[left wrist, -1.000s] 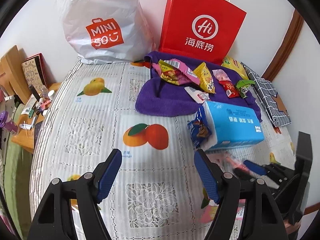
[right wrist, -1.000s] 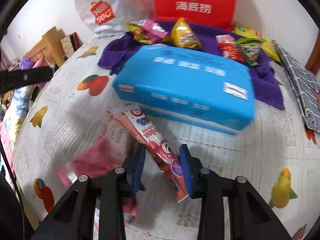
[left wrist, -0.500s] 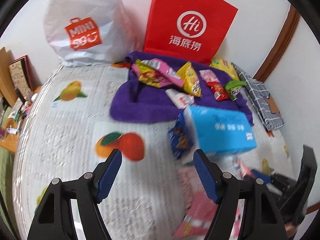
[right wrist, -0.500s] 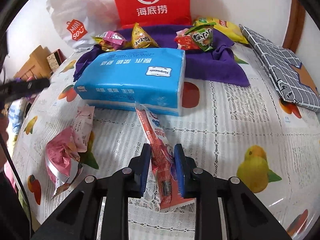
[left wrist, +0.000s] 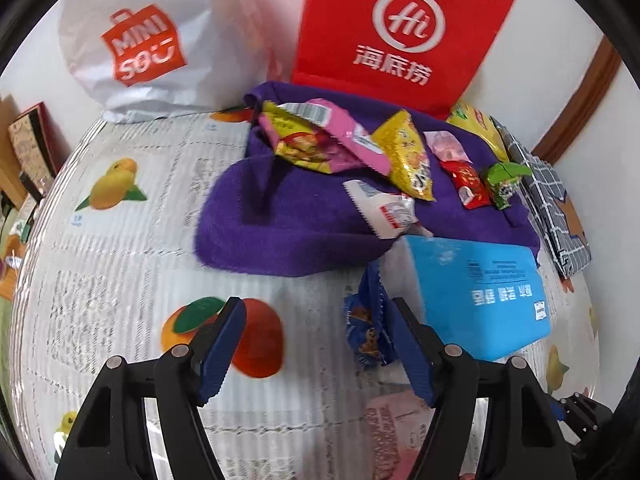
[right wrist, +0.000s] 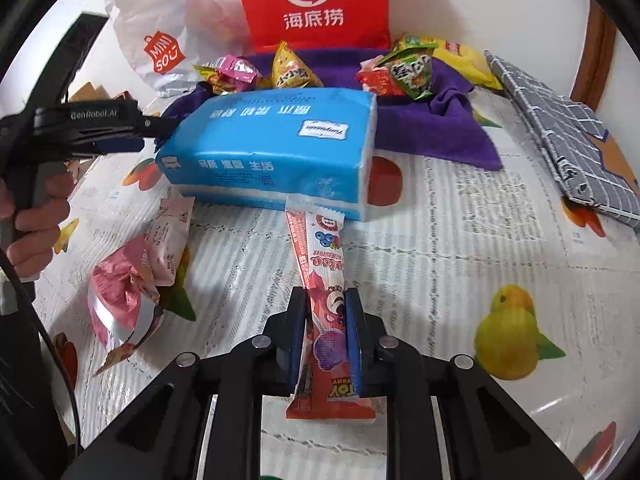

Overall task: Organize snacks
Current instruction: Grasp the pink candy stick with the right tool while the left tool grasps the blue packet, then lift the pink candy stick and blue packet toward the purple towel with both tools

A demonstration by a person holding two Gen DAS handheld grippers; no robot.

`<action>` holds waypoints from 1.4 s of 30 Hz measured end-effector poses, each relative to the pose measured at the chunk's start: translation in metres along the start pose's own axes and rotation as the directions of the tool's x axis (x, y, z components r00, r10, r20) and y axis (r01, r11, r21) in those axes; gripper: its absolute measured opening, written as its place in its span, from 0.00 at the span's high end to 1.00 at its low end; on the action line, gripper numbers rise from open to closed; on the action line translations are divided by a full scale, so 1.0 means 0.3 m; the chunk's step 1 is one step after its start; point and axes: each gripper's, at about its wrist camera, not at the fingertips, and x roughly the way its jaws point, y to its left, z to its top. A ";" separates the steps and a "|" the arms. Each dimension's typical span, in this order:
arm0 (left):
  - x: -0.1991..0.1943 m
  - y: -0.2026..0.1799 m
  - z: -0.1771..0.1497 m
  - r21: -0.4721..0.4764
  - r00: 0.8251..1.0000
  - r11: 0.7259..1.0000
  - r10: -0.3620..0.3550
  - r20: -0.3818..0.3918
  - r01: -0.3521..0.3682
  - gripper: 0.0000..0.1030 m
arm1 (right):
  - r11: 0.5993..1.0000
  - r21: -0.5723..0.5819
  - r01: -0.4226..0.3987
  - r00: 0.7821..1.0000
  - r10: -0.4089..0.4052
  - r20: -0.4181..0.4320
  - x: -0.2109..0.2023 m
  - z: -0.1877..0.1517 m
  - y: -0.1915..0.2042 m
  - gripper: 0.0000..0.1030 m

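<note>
A long red and pink stick packet (right wrist: 324,264) lies on the fruit-print tablecloth (right wrist: 440,240), its far end touching a blue tissue pack (right wrist: 272,152). My right gripper (right wrist: 326,300) is closing on its near half, and both pads press its sides. My left gripper (left wrist: 316,320) stands open above the cloth. A small blue snack packet (left wrist: 368,332) stands just inside its right finger, against the tissue pack (left wrist: 476,280); the pads are not pressing it. Several snack packets lie on a purple cloth (left wrist: 280,216) behind.
A red paper bag (left wrist: 400,36) and a white plastic bag (left wrist: 152,40) stand against the back wall. A grey checked pouch (right wrist: 560,132) lies at the right. Crumpled pink packets (right wrist: 132,280) lie at the left, beside a hand (right wrist: 36,220) holding the left gripper.
My left gripper has moved right and down, up to the blue packet and the tissue pack. My right gripper's jaws have narrowed onto the red stick packet, which now lies straight between them.
</note>
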 end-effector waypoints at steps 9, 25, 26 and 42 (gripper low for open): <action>0.002 0.106 -0.051 -0.021 0.995 0.995 0.094 -0.037 -0.094 0.33 | 0.997 0.060 0.039 0.999 -0.039 0.011 -0.015 -0.003 -0.084 0.76; 0.115 -0.015 -0.052 0.063 0.998 0.996 0.066 -0.023 -0.064 0.29 | 0.996 0.082 0.047 0.998 -0.051 0.040 -0.015 -0.004 -0.115 0.49; 0.113 -0.015 -0.055 0.065 0.998 0.996 0.066 -0.016 -0.065 0.30 | 0.995 0.084 0.051 0.998 -0.055 0.038 -0.007 -0.007 -0.113 0.49; 0.039 0.017 -0.153 0.152 0.993 0.981 0.113 0.030 -0.116 0.72 | 0.985 0.068 0.161 0.982 -0.167 0.092 0.060 0.025 -0.121 0.78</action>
